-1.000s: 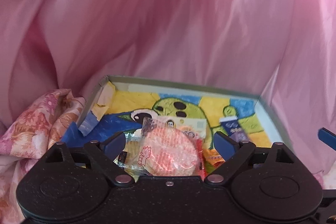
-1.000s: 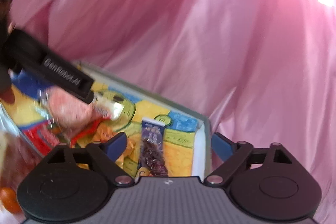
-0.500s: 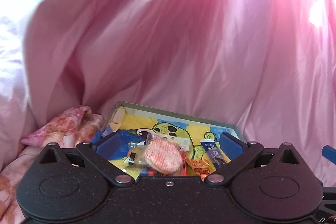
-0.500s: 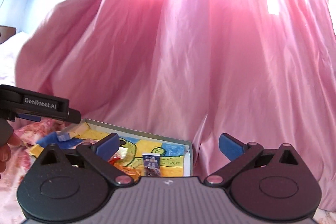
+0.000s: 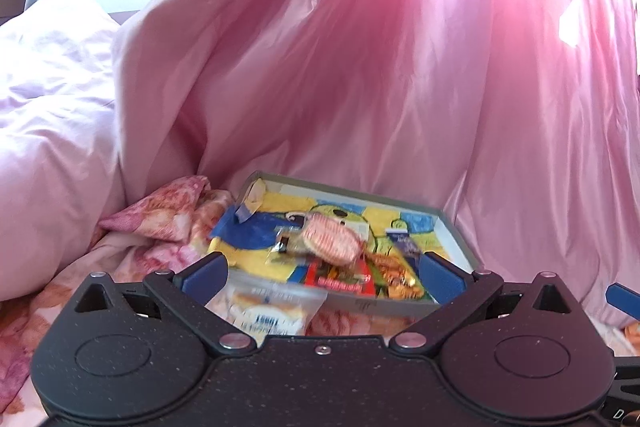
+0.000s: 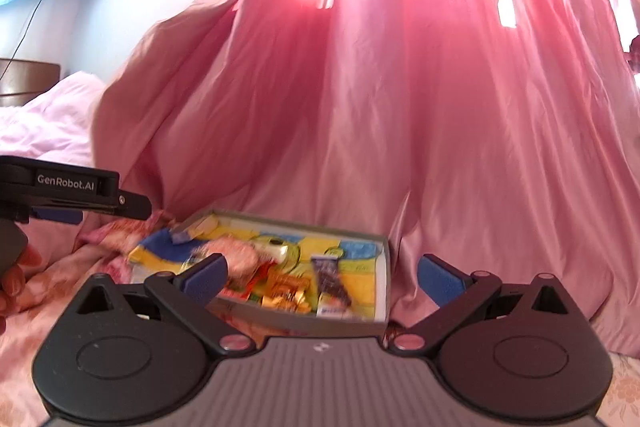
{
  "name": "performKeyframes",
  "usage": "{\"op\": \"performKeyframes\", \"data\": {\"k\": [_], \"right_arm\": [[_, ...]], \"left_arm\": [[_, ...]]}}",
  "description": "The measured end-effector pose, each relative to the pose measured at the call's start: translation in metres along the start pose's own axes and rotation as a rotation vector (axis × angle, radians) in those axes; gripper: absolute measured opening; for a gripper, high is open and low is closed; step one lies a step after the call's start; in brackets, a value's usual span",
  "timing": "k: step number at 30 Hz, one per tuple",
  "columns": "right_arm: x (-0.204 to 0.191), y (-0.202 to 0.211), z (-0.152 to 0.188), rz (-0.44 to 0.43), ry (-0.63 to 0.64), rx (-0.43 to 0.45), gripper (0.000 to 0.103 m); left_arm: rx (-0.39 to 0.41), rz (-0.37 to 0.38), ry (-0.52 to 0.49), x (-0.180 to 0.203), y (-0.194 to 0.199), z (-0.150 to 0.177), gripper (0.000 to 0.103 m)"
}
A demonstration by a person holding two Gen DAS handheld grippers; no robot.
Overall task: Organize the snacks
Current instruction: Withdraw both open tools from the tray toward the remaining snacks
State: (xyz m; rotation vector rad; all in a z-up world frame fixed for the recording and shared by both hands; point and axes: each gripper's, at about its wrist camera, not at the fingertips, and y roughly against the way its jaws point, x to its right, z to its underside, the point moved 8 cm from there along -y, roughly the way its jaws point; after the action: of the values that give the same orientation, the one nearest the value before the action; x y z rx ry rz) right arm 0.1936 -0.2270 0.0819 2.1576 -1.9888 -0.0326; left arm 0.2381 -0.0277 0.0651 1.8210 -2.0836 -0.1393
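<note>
Both grippers hang back over a bed with pink floral bedding (image 5: 36, 311), and neither is holding anything. The left gripper (image 5: 324, 275) has its jaws spread wide, nothing between them. Same story for the right gripper (image 6: 322, 273), jaws released and wide apart.

The snacks sit in a shallow box (image 5: 384, 305) with a bright cartoon print on its floor, parked on the bed right up against a big pink curtain (image 5: 360, 67). Inside, a round pinkish cracker pack (image 5: 330, 239) lies near the middle, with a red packet (image 5: 340, 281) and an orange-gold wrapper (image 5: 396, 275) at the near edge, and a dark purple bar (image 6: 332, 283) towards the right side. One clear bag with a pale snack (image 5: 264, 311) is outside the box, on the bedding just near of it, close under the left gripper. It's blurry, so the label isn't readable.
</note>
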Motion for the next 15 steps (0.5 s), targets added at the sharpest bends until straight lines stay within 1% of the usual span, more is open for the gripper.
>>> {"op": "performKeyframes", "data": {"k": [8,12,15], "right_arm": [[-0.016,0.024,0.039,-0.031,0.005,-0.078,0.103],[-0.025,0.033,0.062,-0.046,0.003,-0.130,0.103],[-0.031,0.038,0.078,-0.052,0.005,-0.175,0.103]], "left_arm": [[-0.058,-0.001,-0.029,-0.006,0.022,0.047,0.102],[-0.091,-0.016,-0.064,-0.010,0.030,0.072,0.102],[-0.127,-0.028,-0.071,-0.017,0.033,0.091,0.102]]}}
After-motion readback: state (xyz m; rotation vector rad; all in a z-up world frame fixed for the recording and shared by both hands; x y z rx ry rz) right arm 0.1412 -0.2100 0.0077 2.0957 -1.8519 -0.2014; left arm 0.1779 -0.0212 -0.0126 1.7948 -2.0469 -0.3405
